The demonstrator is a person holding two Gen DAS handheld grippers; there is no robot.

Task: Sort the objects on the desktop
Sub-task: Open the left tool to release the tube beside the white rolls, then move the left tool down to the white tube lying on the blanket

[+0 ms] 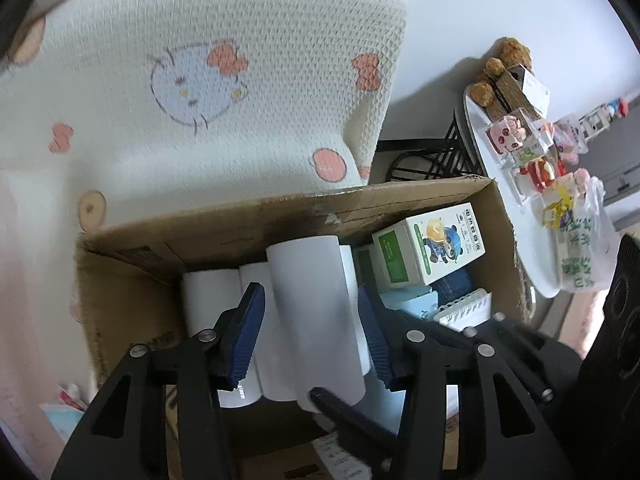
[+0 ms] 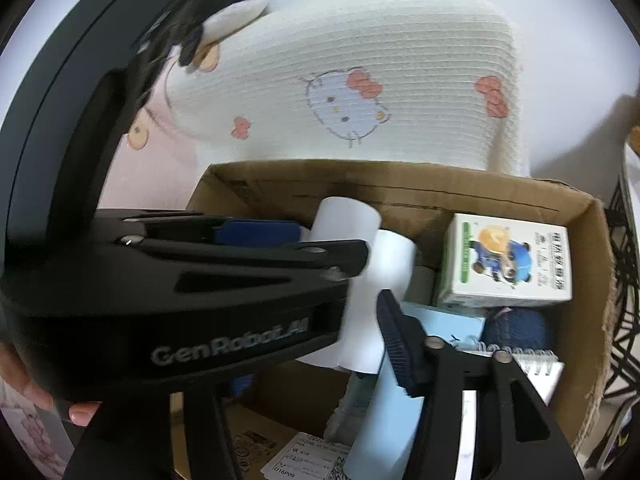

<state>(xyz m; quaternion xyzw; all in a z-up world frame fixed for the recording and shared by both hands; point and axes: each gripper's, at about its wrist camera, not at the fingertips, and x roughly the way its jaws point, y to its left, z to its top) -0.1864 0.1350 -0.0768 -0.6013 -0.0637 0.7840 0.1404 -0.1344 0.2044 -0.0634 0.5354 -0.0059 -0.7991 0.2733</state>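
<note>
A long white paper roll lies tilted over an open cardboard box. My left gripper straddles the roll with its blue pads to either side. A thin gap shows at the left pad, so it is open. My right gripper comes in near the roll's lower end. Only its right pad shows, close beside the roll. Its other finger is hidden behind the left gripper's black body. Several more white rolls stand in the box.
The box also holds a green-and-white panda carton, a spiral notebook and a light blue pack. A cat-print blanket hangs behind. At the right, a round white table carries figurines.
</note>
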